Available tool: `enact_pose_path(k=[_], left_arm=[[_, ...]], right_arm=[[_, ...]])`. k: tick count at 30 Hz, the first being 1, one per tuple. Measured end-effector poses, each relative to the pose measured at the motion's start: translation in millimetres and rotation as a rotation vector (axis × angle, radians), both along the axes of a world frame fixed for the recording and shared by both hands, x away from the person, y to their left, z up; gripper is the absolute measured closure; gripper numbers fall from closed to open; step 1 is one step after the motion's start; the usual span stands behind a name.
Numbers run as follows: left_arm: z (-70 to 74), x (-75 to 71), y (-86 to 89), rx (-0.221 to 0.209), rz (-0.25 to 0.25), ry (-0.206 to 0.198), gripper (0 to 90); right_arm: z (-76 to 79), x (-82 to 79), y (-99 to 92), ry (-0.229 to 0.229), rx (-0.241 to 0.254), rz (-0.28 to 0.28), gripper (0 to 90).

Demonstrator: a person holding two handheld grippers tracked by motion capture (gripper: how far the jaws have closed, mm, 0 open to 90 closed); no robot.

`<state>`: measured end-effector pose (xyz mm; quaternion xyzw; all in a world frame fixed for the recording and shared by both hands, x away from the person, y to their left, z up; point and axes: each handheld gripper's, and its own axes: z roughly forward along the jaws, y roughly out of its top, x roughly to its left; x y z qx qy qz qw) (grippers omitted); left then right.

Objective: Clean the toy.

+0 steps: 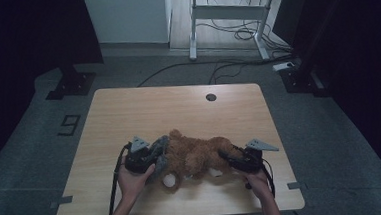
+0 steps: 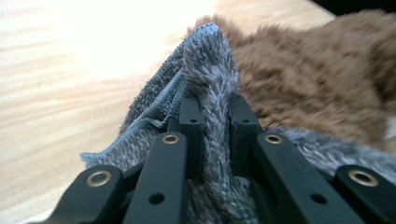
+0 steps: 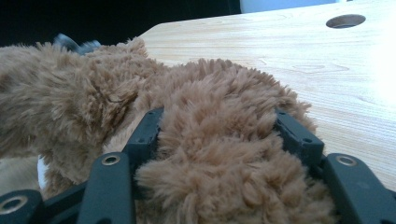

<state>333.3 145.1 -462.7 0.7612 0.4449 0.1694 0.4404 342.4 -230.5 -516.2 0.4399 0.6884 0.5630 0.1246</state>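
The left tool (image 2: 212,140) pinches a fold of grey fleecy cloth (image 2: 205,84) between its jaws; the right tool (image 3: 217,154), jaws spread wide, grips a thick brown limb of the plush toy (image 1: 196,157). The toy lies lengthwise between both tools on the counter (image 1: 178,108), cloth at its left end. How the cloth joins the toy is hidden, and its underside too.

Your left gripper (image 2: 214,100): black jaws, brass rivets, on a grey-blue heathered cloth (image 2: 208,65). Beside it, a brown plush toy (image 1: 196,156) with white patches. Pale wood-grain table (image 1: 143,110) beneath.
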Motion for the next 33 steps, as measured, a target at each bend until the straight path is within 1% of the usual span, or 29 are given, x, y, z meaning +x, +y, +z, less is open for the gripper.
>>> enact_pose_path(k=[3,4,6,7,9,10,11,12,13,14,15,16,17,21,25,27,32,33], left_arm=[[16.9,-2.4,-10.1,-0.015,-0.026,-0.033,79.0],[22.1,-3.1,-15.4,-0.019,-0.043,-0.045,79.1],[29.7,-4.9,-27.4,-0.027,-0.074,-0.058,79.1],[33.6,-5.8,-37.8,-0.025,-0.095,-0.063,79.0],[35.8,-5.4,-53.6,-0.016,-0.124,-0.065,79.0],[34.2,-3.8,-65.4,-0.007,-0.144,-0.056,79.0],[30.0,-1.9,-76.2,0.011,-0.159,-0.041,79.1],[23.7,0.6,-87.2,0.044,-0.177,-0.024,79.1],[17.8,2.5,-94.5,0.069,-0.183,-0.015,79.0],[9.9,4.3,-101.4,0.083,-0.181,-0.011,78.9],[3.4,4.8,-104.8,0.083,-0.171,-0.023,78.9],[1.3,4.1,-104.3,0.081,-0.166,-0.037,79.0],[0.4,3.7,-101.3,0.069,-0.169,-0.041,79.1],[0.3,2.9,-84.3,0.035,-0.166,-0.026,79.5],[-0.1,-2.5,-67.8,0.033,-0.144,-0.036,79.7],[-1.4,-5.8,-56.4,0.037,-0.129,-0.039,79.6],[-8.1,-10.4,-27.1,0.035,-0.072,-0.014,79.8],[-9.0,-11.0,-23.6,0.035,-0.063,-0.010,80.0]], right_arm=[[-0.3,0.2,-0.5,0.002,0.003,-0.002,43.5],[-0.4,0.3,-0.5,0.003,0.004,-0.003,43.6],[-0.5,0.4,-0.5,0.005,0.007,-0.005,43.6],[-0.7,0.4,-0.5,0.005,0.008,-0.005,43.6],[-1.0,0.5,-0.5,0.004,0.012,-0.007,43.6],[-1.1,0.4,-0.6,0.003,0.013,-0.007,43.6],[-1.4,0.4,-0.8,0.003,0.014,-0.007,43.7],[-1.5,0.6,-0.8,0.003,0.015,-0.007,43.7],[-1.7,0.8,-0.8,0.002,0.016,-0.008,43.7],[-1.7,0.8,-0.9,0.003,0.016,-0.009,43.7],[-1.9,0.9,-0.9,0.005,0.012,-0.011,43.7],[-2.5,1.3,-0.8,0.007,0.011,-0.019,43.7],[-3.1,1.8,-1.5,0.009,0.016,-0.018,43.7],[-2.9,2.0,-0.9,0.007,0.021,-0.009,43.8],[-2.9,1.8,-0.9,0.009,0.023,-0.008,43.9],[-3.2,1.9,-1.5,0.010,0.025,-0.005,43.9],[-3.6,2.5,-1.7,0.010,0.030,-0.005,43.9],[-3.6,2.5,-1.7,0.010,0.030,-0.004,43.8]])
